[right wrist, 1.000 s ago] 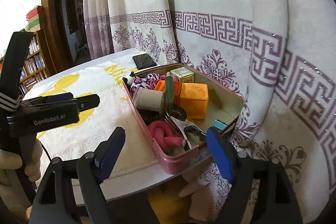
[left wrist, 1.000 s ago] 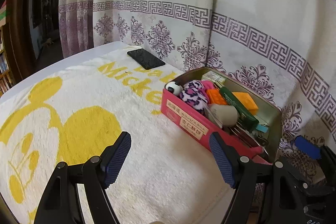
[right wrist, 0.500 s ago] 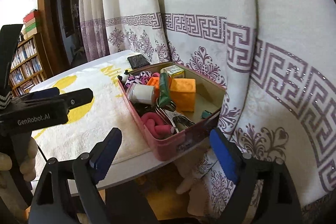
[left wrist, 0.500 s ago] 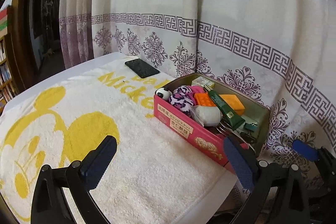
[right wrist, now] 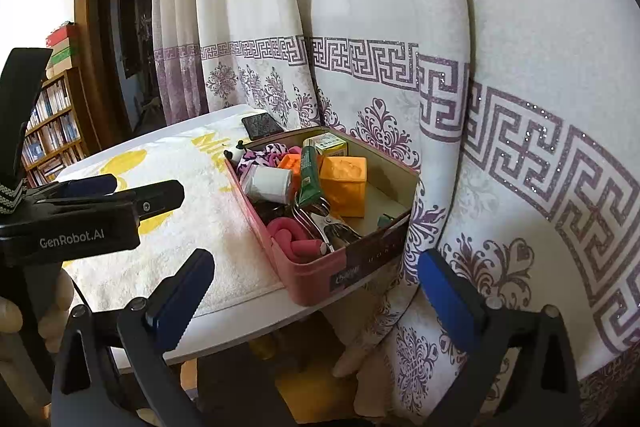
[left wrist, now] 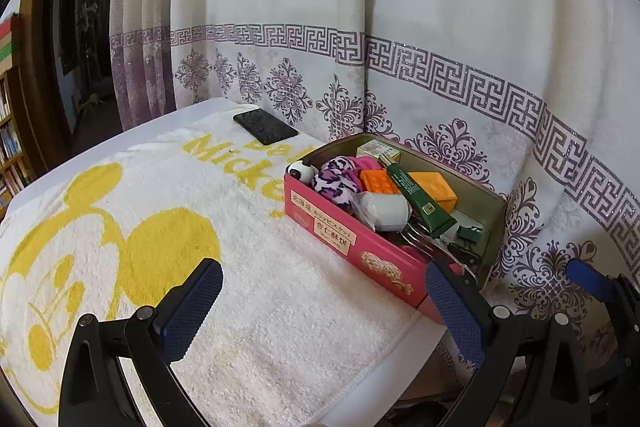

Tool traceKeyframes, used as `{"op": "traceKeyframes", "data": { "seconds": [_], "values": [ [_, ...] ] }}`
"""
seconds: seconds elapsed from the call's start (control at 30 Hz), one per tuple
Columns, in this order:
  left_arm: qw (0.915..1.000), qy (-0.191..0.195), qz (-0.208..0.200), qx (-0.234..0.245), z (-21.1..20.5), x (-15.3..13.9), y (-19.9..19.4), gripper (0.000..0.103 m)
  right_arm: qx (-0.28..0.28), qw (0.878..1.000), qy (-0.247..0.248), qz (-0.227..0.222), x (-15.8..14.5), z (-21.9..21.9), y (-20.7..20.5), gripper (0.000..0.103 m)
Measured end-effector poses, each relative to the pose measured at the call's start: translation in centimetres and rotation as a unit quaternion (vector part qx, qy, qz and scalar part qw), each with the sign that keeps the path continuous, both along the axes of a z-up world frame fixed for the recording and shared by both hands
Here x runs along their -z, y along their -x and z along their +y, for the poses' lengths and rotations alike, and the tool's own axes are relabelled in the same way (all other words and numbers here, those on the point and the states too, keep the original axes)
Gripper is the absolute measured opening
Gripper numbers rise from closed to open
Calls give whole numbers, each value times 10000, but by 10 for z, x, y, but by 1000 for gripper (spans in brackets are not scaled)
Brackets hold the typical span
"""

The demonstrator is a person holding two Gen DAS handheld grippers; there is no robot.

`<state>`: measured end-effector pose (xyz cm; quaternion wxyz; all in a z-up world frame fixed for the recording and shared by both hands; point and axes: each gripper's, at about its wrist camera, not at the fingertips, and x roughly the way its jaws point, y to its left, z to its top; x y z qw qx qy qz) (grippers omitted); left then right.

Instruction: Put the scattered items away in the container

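Note:
A pink tin box [left wrist: 352, 247] stands at the right end of the table on a white and yellow towel [left wrist: 140, 227]. It holds a green tube [left wrist: 416, 195], an orange block [left wrist: 436, 187], a white spool [left wrist: 384, 213], a purple patterned cloth [left wrist: 334, 183] and several other small items. The box also shows in the right wrist view [right wrist: 316, 279], with a pink foam curler [right wrist: 294, 239] and metal clippers [right wrist: 332, 227] inside. My left gripper [left wrist: 324, 307] is open and empty, held back from the box above the towel. My right gripper [right wrist: 316, 301] is open and empty, below the box's near corner.
A black phone [left wrist: 266, 126] lies on the towel's far edge. A white curtain with purple patterns [left wrist: 440, 67] hangs close behind the table. A bookshelf [right wrist: 52, 131] and a doorway are at the left. The left gripper's body [right wrist: 88, 219] shows in the right wrist view.
Both grippers have pulled back from the box and away from the table edge, so the box looks smaller. Their jaws stay open. Nothing in the box has moved.

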<state>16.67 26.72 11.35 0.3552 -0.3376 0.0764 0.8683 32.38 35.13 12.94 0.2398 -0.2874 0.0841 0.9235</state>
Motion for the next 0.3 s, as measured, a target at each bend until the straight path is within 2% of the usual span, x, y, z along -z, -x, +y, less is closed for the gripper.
{"op": "traceKeyframes", "data": {
  "seconds": [0.13, 0.3],
  "values": [
    [9999, 92, 60, 57, 3, 3, -3, 102, 0, 10000, 16, -17, 2, 1, -1, 102],
    [9997, -24, 140, 209, 1, 2, -7, 102, 15, 10000, 34, -51, 5, 1, 0, 102]
  ]
}}
